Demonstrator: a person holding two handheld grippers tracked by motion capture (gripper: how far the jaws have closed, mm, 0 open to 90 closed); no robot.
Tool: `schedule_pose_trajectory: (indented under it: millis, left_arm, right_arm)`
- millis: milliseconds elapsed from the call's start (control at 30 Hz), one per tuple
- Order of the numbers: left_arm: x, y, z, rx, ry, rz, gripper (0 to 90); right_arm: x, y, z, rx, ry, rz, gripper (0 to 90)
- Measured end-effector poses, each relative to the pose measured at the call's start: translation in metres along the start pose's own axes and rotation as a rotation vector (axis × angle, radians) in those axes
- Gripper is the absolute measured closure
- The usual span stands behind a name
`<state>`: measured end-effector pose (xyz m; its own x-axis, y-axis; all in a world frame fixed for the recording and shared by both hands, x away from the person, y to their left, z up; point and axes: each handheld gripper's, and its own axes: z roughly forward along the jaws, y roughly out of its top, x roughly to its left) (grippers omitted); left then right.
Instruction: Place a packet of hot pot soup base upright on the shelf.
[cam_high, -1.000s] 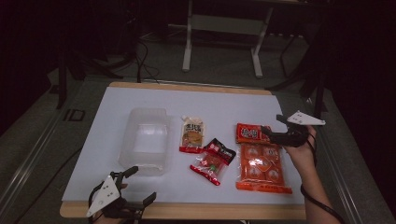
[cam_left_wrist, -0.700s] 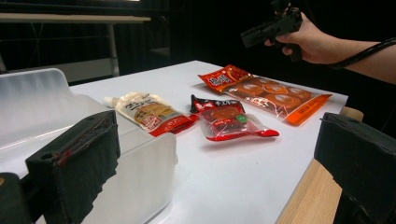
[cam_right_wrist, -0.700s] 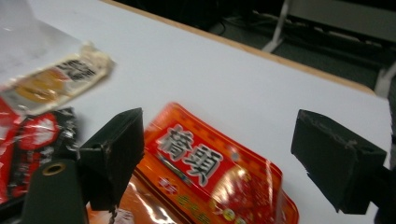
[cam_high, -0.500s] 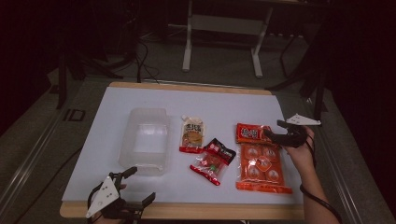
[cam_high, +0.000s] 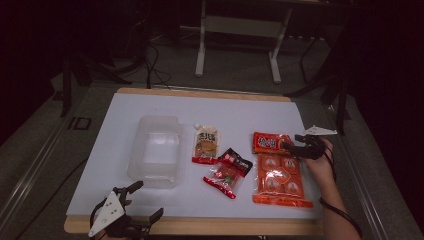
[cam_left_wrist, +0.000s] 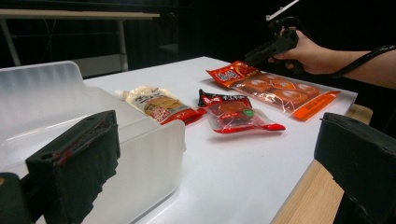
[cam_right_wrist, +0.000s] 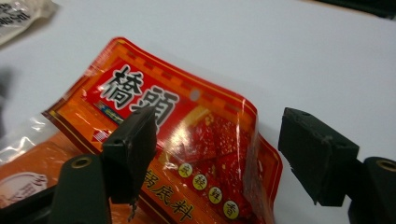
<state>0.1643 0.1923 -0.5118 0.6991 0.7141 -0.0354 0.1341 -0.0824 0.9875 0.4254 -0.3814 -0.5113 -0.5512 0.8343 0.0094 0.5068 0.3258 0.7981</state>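
A small red-orange sauce packet lies at the table's right, its lower edge over a large orange packet. My right gripper is low over the small packet's right end. In the right gripper view its jaws have just been closing but stand open, and the red packet lies between and under them with its curled corner in the gap. The pads do not press on it. My left gripper rests open at the front left edge, beside a clear plastic container, with nothing held.
A beige sauce pouch and a red-and-black snack packet lie in the middle of the white table top. The container stands close in front of my left jaw. Table legs and cables are on the floor beyond.
My right gripper has come down and slightly forward onto the small red packet. The left gripper has stayed where it was.
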Motion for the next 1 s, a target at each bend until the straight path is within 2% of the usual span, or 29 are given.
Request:
schedule_pose_trajectory:
  millis: [233,367,700,833,933,1000]
  left_arm:
    - [0.0,-0.001,-0.002,0.006,0.004,-0.005,0.7]
    - [0.001,-0.002,-0.003,0.012,0.004,-0.009,0.7]
    - [0.0,-0.002,-0.002,0.02,-0.001,-0.01,0.7]
    - [0.0,-0.002,-0.002,0.021,-0.004,-0.007,0.7]
    - [-0.001,-0.002,-0.001,0.024,-0.006,-0.006,0.7]
    - [-0.001,-0.002,-0.002,0.026,-0.003,-0.001,0.7]
  right_arm:
    - [-0.005,-0.005,0.009,0.042,-0.003,0.005,32.3]
    - [-0.006,-0.009,0.013,0.06,0.021,0.017,36.0]
    - [-0.005,-0.009,0.018,0.097,0.033,0.029,37.1]
    - [0.002,-0.011,0.019,0.111,0.015,0.004,47.3]
    - [0.007,-0.008,0.019,0.138,-0.027,-0.028,62.6]
    - [0.01,-0.007,0.019,0.156,-0.05,-0.032,68.0]
